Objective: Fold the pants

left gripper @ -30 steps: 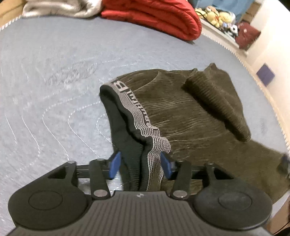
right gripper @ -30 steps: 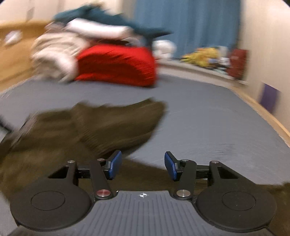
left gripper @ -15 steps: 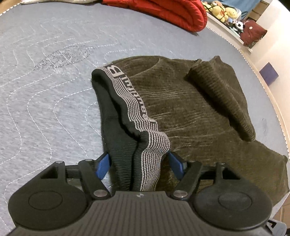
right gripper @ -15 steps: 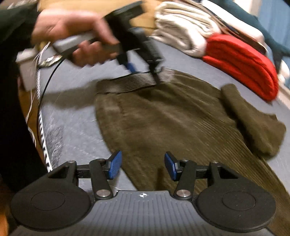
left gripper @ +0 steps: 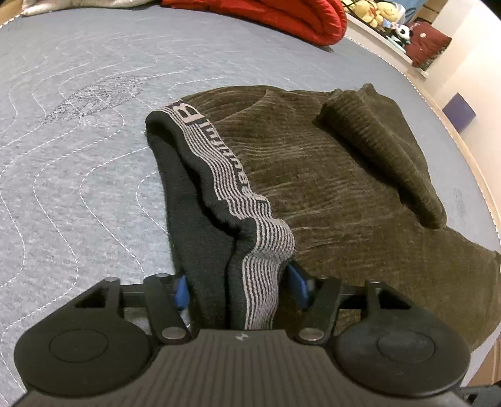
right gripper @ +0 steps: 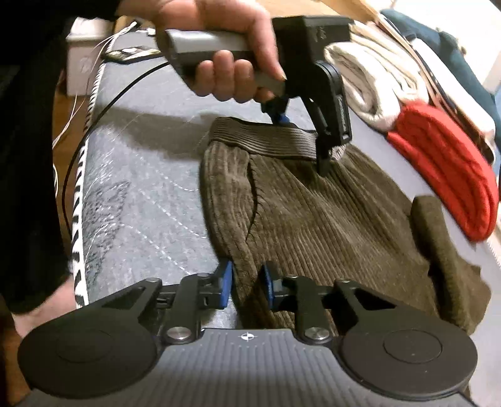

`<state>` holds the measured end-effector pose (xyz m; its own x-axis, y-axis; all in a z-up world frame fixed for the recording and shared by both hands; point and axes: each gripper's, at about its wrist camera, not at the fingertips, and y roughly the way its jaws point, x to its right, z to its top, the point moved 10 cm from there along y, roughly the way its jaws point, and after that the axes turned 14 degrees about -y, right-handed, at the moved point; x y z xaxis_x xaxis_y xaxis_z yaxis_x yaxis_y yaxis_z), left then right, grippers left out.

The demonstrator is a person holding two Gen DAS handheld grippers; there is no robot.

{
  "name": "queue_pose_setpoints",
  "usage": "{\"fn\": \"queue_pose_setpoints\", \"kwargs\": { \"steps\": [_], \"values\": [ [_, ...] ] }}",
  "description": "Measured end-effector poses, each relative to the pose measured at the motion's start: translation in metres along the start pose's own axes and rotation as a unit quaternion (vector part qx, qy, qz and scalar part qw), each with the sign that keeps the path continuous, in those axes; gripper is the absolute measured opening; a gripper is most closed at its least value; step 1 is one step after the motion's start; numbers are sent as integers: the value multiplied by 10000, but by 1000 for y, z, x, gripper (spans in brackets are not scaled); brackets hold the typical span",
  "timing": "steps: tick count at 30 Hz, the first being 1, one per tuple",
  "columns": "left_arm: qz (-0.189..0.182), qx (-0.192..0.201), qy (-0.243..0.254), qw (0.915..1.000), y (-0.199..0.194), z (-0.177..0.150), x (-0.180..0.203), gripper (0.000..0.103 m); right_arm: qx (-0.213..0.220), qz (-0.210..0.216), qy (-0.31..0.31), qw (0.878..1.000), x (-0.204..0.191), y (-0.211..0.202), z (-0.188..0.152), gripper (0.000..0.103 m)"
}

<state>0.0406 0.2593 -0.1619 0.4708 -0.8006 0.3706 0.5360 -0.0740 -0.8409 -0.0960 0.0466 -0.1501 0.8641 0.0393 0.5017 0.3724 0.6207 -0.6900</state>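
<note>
Olive corduroy pants (left gripper: 328, 203) lie on the grey quilted bed (left gripper: 78, 156), one leg (left gripper: 385, 150) folded back on top. My left gripper (left gripper: 239, 289) has the bunched striped waistband (left gripper: 225, 175) between its blue pads, and its jaws are closing on it. The right wrist view shows the same left gripper (right gripper: 302, 137) in a hand (right gripper: 225, 62) at the waistband (right gripper: 266, 137). My right gripper (right gripper: 247, 288) sits at the side edge of the pants (right gripper: 313, 219). Its jaws are closing, with a fold of corduroy pinched between the pads.
A folded red blanket (left gripper: 281, 15) and pale folded cloths (right gripper: 375, 72) lie at the far end of the bed. Plush toys (left gripper: 375, 15) sit on a ledge beyond. The bed's edge (left gripper: 463, 150) runs close past the pants. A black cable (right gripper: 78, 156) hangs at the bed's side.
My right gripper swung round from the far side to the pants' side edge and its jaws narrowed onto the fabric. The left gripper stayed on the waistband, its jaws widening briefly, then narrowing.
</note>
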Motion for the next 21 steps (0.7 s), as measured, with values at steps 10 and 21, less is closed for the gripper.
{"fn": "queue_pose_setpoints", "kwargs": {
  "steps": [10,21],
  "values": [
    [-239,226,50,9994,-36,-2,9,24,397,244,91,9989,8,-6,2,13],
    [476,-298,-329,9979,-39,-25,-29,46,813,605,72,9948,-6,-28,21,12]
  ]
}}
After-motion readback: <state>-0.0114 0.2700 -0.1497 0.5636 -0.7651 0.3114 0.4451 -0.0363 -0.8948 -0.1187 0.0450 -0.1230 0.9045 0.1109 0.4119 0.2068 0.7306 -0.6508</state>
